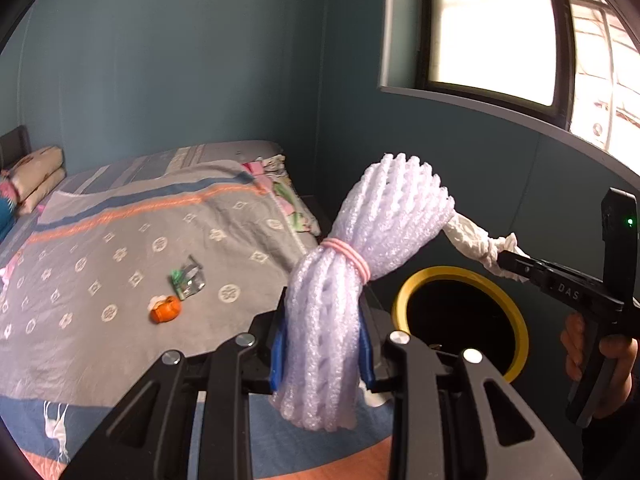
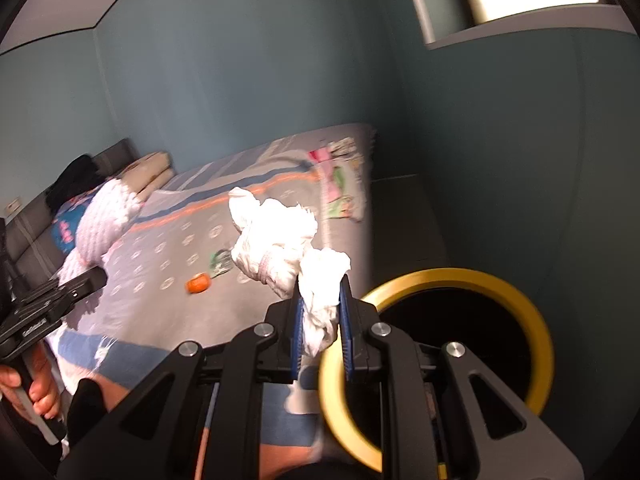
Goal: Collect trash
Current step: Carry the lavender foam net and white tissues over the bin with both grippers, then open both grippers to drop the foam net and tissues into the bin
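**Both Grippers Loaded, Positioned at Bin**

The left gripper [image 1: 323, 354] clamps a white foam fruit-net bundle [image 1: 360, 256], bound by a pink band [image 1: 348, 258], near its lower end so that most of its length stands clear above the pads. The right gripper [image 2: 320, 326] is closed on a crumpled white tissue wad [image 2: 280, 248]. Both loads sit beside the yellow-rimmed bin [image 2: 536, 320] (mouth open, interior dark), probably staged for release. 2 items remain on the bedspread [image 1: 100, 240]: an orange peel piece [image 1: 166, 309] and a clear wrapper [image 1: 188, 278], lying close together.
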`<action>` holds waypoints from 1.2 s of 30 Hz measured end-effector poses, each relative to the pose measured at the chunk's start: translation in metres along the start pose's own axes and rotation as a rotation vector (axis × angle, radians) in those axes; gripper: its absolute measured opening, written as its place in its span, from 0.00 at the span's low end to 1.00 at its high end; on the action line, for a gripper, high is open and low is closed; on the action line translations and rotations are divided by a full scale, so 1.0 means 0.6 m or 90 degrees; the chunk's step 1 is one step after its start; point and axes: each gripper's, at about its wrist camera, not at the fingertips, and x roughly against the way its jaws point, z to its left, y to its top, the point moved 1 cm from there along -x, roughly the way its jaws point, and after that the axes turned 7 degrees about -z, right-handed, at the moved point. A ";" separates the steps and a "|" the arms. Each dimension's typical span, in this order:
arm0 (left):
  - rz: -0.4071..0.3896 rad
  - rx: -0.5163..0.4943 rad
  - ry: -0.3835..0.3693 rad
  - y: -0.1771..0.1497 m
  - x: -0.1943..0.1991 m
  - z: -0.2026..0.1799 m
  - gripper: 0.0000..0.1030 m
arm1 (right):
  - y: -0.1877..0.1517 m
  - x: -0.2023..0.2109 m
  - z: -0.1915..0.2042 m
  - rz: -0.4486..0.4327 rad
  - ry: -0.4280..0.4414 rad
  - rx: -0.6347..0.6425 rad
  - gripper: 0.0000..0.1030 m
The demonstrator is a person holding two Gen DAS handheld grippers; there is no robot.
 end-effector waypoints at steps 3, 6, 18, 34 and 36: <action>-0.003 -0.015 -0.007 0.004 -0.015 -0.023 0.26 | -0.003 0.006 -0.032 -0.006 -0.021 -0.017 0.15; -0.017 -0.044 0.000 0.004 -0.030 -0.053 0.26 | -0.007 0.008 -0.060 -0.011 -0.047 -0.025 0.15; 0.022 -0.052 -0.062 -0.003 -0.133 -0.156 0.26 | -0.037 -0.013 -0.160 0.041 -0.121 -0.067 0.15; 0.141 -0.003 -0.113 -0.052 -0.284 -0.212 0.33 | -0.063 -0.054 -0.199 0.087 -0.152 -0.087 0.16; 0.137 -0.002 -0.107 -0.052 -0.282 -0.211 0.36 | -0.062 -0.053 -0.200 0.085 -0.153 -0.089 0.19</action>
